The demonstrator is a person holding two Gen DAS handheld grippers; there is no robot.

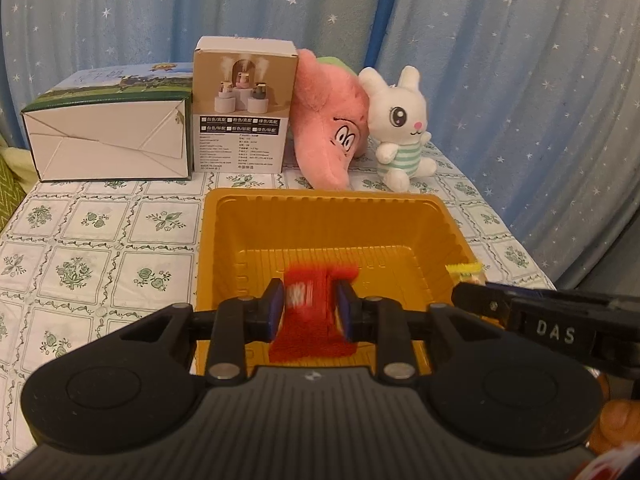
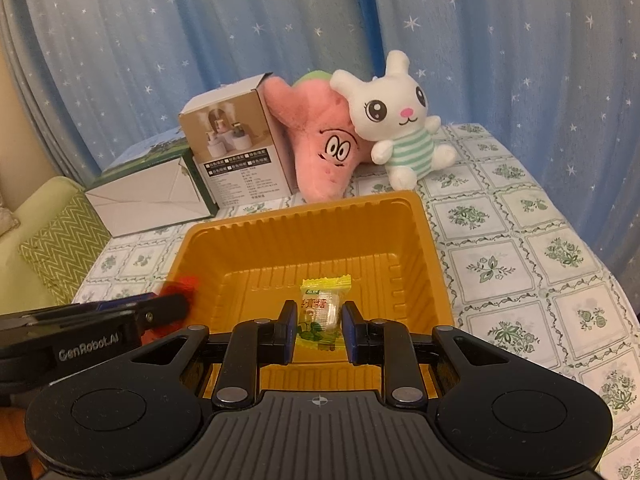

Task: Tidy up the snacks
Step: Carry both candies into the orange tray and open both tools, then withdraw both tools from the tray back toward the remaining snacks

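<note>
Red blurred snack packet (image 1: pixel 310 312) hangs over the gold tray (image 1: pixel 320 220).

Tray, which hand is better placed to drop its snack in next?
Right. The right gripper is shut on the candy above the tray floor, clear of the walls. The left gripper has a red packet that looks blurred and loose between its pads, seemingly already let go.

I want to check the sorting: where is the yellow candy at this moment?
In the right wrist view the yellow candy sits between the right gripper's fingers, over the orange tray, in front of the plush toys.
</note>
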